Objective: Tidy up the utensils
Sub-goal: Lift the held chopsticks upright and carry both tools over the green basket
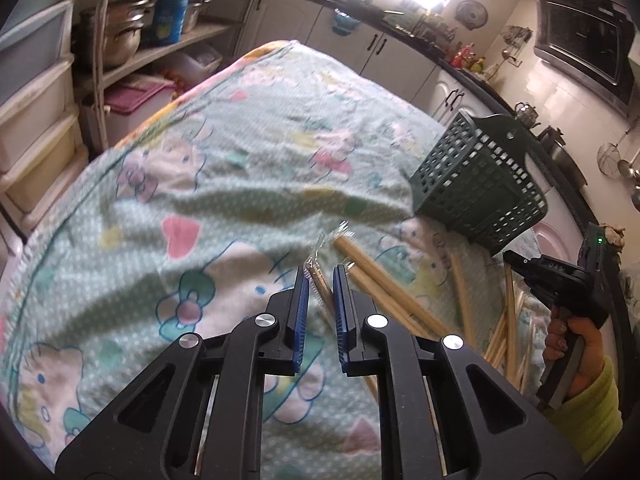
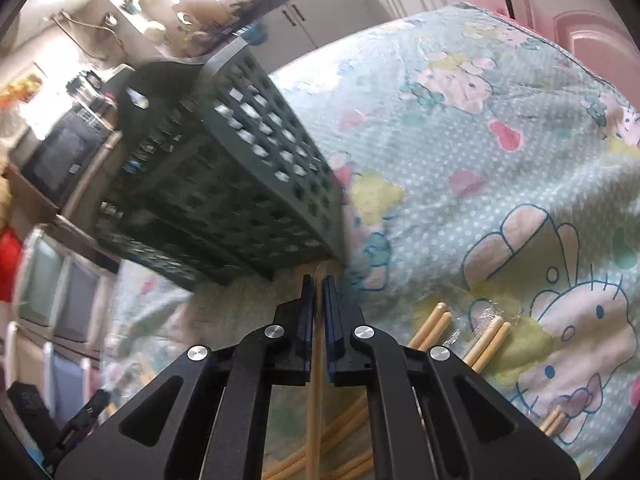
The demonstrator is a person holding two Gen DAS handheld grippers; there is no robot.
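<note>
A dark green perforated basket [image 1: 480,184] stands on the cartoon-print cloth [image 1: 240,184] at the right; in the right wrist view the basket [image 2: 224,176] looms close ahead. My left gripper [image 1: 321,276] is shut on a plastic-wrapped pair of chopsticks [image 1: 318,280], held just above the cloth. My right gripper [image 2: 319,284] is shut on a single wooden chopstick [image 2: 314,420] that points toward the basket's foot. Several loose wooden chopsticks [image 1: 384,284] lie on the cloth in front of the basket, and more chopsticks [image 2: 486,340] show in the right wrist view.
Shelves with metal pots [image 1: 120,36] and stacked plastic drawers [image 1: 32,112] stand left of the table. A kitchen counter with cabinets [image 1: 384,48] runs behind. A microwave [image 1: 580,40] hangs at the upper right. The person's hand holds the right gripper's body [image 1: 568,292].
</note>
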